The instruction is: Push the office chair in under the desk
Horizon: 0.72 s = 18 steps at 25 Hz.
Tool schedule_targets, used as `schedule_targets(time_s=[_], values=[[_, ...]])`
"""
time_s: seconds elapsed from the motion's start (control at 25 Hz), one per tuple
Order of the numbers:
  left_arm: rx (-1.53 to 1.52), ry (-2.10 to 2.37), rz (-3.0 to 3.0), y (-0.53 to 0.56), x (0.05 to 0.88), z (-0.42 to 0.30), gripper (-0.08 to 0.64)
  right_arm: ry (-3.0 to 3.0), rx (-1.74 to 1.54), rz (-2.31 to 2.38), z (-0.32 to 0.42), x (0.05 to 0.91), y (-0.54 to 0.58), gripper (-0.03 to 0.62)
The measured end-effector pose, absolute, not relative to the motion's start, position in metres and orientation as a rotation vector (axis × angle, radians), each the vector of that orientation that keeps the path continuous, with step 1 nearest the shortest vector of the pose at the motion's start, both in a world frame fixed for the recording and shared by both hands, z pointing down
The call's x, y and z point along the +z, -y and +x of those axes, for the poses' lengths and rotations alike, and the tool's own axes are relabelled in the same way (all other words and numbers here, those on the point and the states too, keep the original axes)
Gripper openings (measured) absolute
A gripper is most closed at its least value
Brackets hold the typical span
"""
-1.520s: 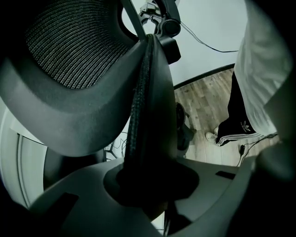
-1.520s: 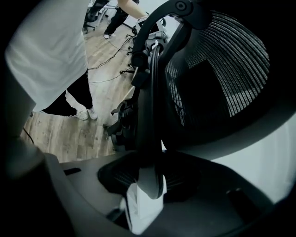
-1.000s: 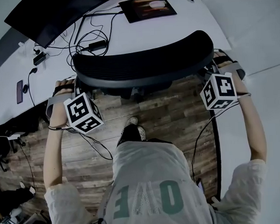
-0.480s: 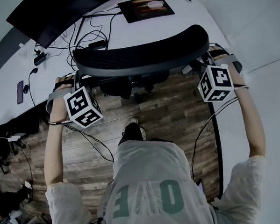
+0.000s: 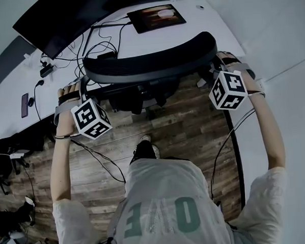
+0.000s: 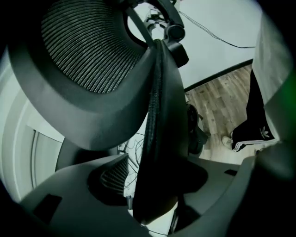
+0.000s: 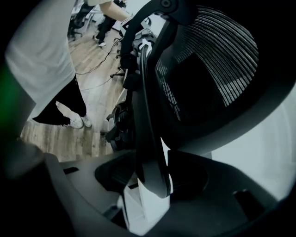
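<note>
The black mesh office chair [image 5: 149, 63] stands with its backrest at the edge of the white desk [image 5: 213, 24], its seat under the desktop. My left gripper [image 5: 72, 91] is at the backrest's left end. Its jaws are opening, and the back's edge [image 6: 159, 139] stands between them with a gap beside it. My right gripper [image 5: 217, 67] is at the right end. Its jaws are opening too, around the frame edge [image 7: 148, 139], which sits between them without being pressed.
On the desk are a dark monitor [image 5: 76, 21], a tablet [image 5: 156, 16] and loose cables [image 5: 95, 43]. A phone [image 5: 24, 104] lies at the left. The person's shoe [image 5: 143, 147] is on the wooden floor [image 5: 183, 127] behind the chair.
The chair has rolled forward toward the desk, and both grippers went forward with it. The backrest now reaches the desk edge.
</note>
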<state>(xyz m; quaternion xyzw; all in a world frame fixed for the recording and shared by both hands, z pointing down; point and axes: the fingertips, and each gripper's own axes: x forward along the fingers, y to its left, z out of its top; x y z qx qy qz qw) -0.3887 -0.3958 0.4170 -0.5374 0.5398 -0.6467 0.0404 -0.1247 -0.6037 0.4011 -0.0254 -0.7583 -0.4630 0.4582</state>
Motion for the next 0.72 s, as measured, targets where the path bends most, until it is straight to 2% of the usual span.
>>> schedule_targets(time_s=[0.08,0.16,0.48,0.56,0.72], values=[[-1.981,-1.682,-1.633,0.394,0.414,-0.391,0.259,1.911,-1.101,-0.027,-0.124,0.395,0.604,0.244],[-1.982,-1.687,-1.618,0.389,0.41,-0.39,0.259,1.981,-1.101,0.026,-0.125,0.38,0.604,0.258],[-1.919,-1.757,-1.607,0.354,0.378,-0.375,0.26,2.155,-1.134,0.113,-0.114,0.312,0.573,0.258],[-1.782,-1.854,-1.67,0.349,0.358,-0.365,0.261,2.225,-1.112,0.146,-0.111,0.296,0.563,0.258],[-1.319,-2.073,-1.727,0.35,0.292,-0.333,0.257,2.43,-1.061,0.245,-0.109,0.251,0.539,0.258]])
